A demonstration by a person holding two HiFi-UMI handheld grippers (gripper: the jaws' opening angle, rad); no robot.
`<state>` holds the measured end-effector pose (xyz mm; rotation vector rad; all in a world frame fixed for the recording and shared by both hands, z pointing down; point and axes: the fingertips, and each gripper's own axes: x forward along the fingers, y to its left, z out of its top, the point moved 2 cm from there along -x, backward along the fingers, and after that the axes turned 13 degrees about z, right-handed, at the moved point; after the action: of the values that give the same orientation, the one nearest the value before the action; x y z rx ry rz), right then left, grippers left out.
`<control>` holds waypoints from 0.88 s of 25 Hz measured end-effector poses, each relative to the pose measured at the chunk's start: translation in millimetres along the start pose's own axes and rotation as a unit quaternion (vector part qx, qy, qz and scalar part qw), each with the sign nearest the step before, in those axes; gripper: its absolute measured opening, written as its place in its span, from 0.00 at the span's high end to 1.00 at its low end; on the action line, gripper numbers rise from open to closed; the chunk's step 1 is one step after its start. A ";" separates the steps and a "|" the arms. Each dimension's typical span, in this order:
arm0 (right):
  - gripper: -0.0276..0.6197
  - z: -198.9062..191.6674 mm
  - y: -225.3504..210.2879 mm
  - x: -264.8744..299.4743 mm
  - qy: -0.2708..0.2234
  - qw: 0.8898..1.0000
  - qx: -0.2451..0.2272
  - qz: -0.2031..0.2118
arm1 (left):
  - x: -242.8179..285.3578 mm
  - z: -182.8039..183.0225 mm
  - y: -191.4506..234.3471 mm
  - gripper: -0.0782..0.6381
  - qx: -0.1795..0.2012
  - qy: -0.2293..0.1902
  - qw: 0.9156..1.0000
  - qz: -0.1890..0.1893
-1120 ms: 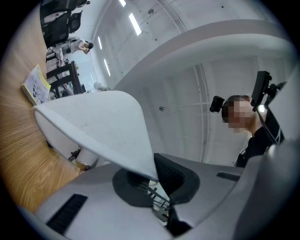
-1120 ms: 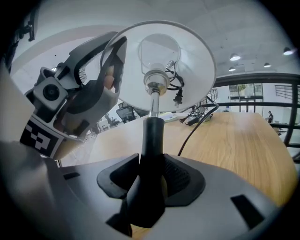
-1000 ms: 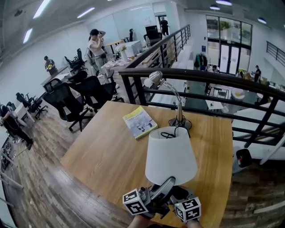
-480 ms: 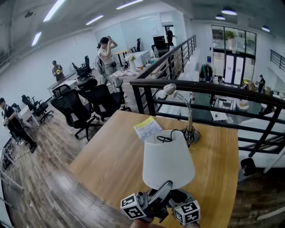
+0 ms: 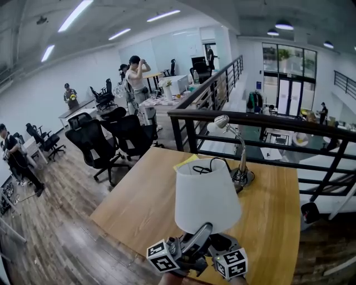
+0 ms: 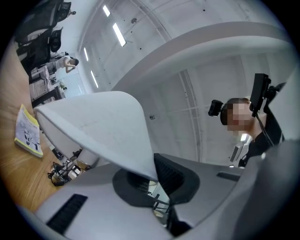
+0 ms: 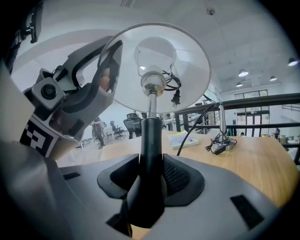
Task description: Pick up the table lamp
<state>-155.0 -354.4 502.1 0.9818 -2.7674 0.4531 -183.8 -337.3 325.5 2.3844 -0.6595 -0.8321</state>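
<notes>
We log an open-plan office: white ceiling with strip lights (image 5: 75,14), white wall (image 5: 33,83) on the left, tall glass doors (image 5: 292,83) far right. The floor (image 5: 55,234) is wood plank. A wooden table (image 5: 144,206) stands in front against a black railing (image 5: 267,119). We mark black office chairs (image 5: 97,147) just left of the table and desks (image 5: 78,107) farther back, with a person (image 5: 135,75) standing, arms raised.

The left gripper (image 5: 203,230), at the bottom centre of the head view, slants up and to the right, its jaws pinched on the lower rim of the lamp shade (image 5: 207,195). The right gripper (image 7: 151,174) sits just to its right, jaws clamped from both sides on the black lamp stem (image 7: 151,140).
</notes>
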 end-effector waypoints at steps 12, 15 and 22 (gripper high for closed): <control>0.71 39.6 23.3 21.5 -0.029 0.999 -0.016 0.003 | -9.9 44.5 -16.8 0.87 0.034 -0.009 0.999 -0.022; 0.71 50.1 25.5 24.5 -0.036 0.999 -0.021 0.004 | -8.4 53.4 -21.2 0.87 0.044 -0.010 0.999 -0.027; 0.71 69.3 30.4 29.2 -0.051 0.998 -0.033 0.008 | -7.6 68.6 -30.3 0.87 0.062 -0.020 0.997 -0.036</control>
<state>-200.8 -372.4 437.6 0.9939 -2.8626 0.3192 -227.0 -331.8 263.9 2.5225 -0.6615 -0.8949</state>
